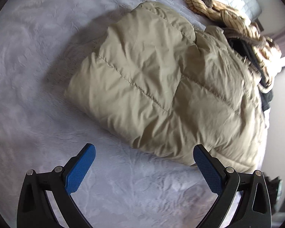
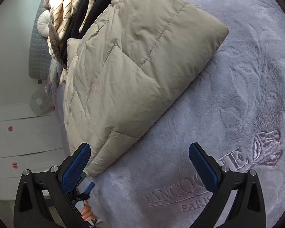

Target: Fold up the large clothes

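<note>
A plush lavender blanket (image 2: 228, 98), embossed with leaf patterns and stitched with a rose emblem (image 2: 267, 148) and the partly hidden lettering "LANCO… PARIS" (image 2: 180, 195), covers the bed that fills both wrist views. In the right wrist view, a pale wall and a white chest of drawers (image 2: 24, 138) with small red marks stand at the left, beyond the bed's edge, with a grey quilted headboard (image 2: 38, 57) and a round white cushion (image 2: 43, 22) farther off. No container appears in either view.

A heap of other clothes lies along the far side of the bed: a cream-and-brown striped garment (image 1: 228, 15) and dark fabric (image 1: 245, 49) touching the jacket's far edge.

The beige quilted puffer jacket (image 1: 161, 87) lies folded into a thick, puffy rectangular bundle on the blanket, its stitched panels creased and one corner (image 2: 220, 32) jutting toward the open blanket at the right of the right wrist view.

The left gripper (image 1: 144, 152) hangs just over the blanket with its blue-padded fingers spread wide and nothing between them; its right finger overlaps the jacket's near edge in the picture, though contact cannot be judged. The right gripper (image 2: 139, 150) is likewise spread wide and empty, its left finger (image 2: 76, 165) beside the bundle's near corner. Low in that view the other gripper's blue tips (image 2: 90, 187) and a hand (image 2: 88, 211) show.
</note>
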{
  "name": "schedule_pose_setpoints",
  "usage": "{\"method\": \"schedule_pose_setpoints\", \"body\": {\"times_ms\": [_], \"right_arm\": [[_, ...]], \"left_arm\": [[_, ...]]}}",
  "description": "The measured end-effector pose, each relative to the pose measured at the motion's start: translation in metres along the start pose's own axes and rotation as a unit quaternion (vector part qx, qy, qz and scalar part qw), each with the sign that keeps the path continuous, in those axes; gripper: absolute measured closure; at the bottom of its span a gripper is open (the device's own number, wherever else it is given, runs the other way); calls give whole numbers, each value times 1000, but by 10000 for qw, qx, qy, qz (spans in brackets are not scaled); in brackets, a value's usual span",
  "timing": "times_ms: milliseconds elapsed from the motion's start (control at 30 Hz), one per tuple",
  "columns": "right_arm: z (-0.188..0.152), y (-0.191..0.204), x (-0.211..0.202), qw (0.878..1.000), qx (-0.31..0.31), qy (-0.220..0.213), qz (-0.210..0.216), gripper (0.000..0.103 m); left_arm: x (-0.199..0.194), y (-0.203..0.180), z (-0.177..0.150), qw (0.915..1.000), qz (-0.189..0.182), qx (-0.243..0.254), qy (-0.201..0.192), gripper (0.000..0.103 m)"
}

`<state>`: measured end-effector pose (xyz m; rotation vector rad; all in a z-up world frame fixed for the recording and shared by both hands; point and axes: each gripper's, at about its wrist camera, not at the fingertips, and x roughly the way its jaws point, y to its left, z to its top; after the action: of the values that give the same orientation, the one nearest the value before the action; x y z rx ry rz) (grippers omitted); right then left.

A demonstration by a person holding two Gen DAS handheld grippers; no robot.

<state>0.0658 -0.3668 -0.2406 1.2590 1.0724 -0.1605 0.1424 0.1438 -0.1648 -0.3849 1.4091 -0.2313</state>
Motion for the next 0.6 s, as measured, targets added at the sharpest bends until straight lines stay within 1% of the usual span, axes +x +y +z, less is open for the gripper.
{"method": "schedule_pose_setpoints", "body": {"times_ms": [133,267,333,433,500,600], "right_arm": [[7,-6,10,9992,246,42,297,0],[12,-12,19,9983,336,101,460,0],[16,-15,25,9974,370,141,597,0],[22,-16,34,9949,433,172,900,0],[28,-16,43,9924,513,194,1105,0],[36,-13,56,9881,618,212,1394,0]], "left_arm": [[6,16,4,9974,-613,-372,-20,0],[17,28,8,9927,-1048,-601,40,0],[24,26,11,9911,-1173,-631,94,0],[32,19,13,9901,-1288,-551,23,0],[37,14,19,9897,-1317,-558,-24,0],[47,7,28,9889,-1302,-704,-83,0]]}}
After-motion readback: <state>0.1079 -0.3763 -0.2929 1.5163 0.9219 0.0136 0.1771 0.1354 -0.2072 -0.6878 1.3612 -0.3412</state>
